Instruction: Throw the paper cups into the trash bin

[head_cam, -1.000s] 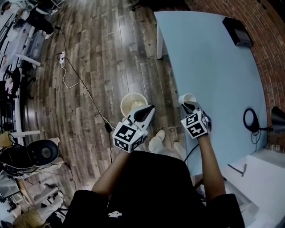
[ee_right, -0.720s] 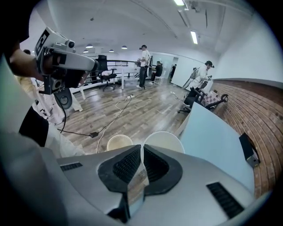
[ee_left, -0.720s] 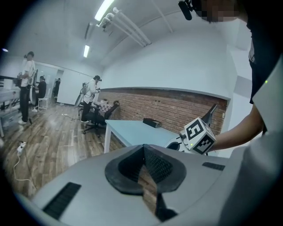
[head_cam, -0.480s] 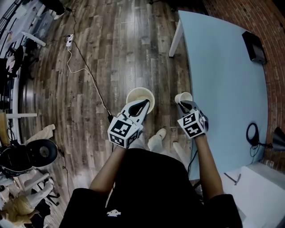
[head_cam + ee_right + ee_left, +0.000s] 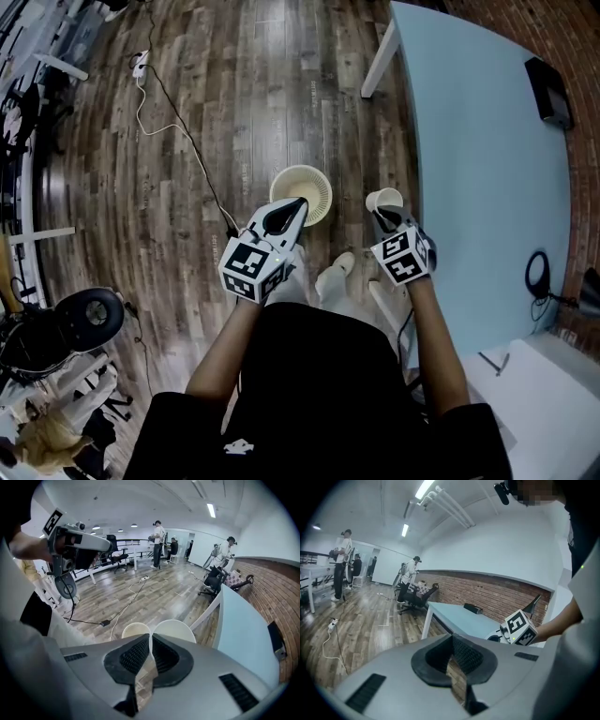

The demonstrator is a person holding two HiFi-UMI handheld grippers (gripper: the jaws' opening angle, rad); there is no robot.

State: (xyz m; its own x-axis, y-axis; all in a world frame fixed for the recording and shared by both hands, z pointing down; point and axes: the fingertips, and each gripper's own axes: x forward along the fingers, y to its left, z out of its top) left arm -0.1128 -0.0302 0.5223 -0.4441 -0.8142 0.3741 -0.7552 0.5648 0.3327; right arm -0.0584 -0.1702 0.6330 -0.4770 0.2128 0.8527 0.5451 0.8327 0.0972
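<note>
The right gripper (image 5: 384, 215) has its jaws pinched on the wall of a white paper cup (image 5: 384, 199), held over the wooden plank floor (image 5: 234, 112) beside the round cream trash bin (image 5: 322, 178), while the left gripper (image 5: 289, 209), jaws together and empty, overlaps that bin's near edge.

Ceiling strip lights (image 5: 423, 488) give bright, even light; sheen streaks the floor (image 5: 272, 47) left of the table (image 5: 487, 141). Edges bend fisheye-fashion, perhaps slightly soft.
</note>
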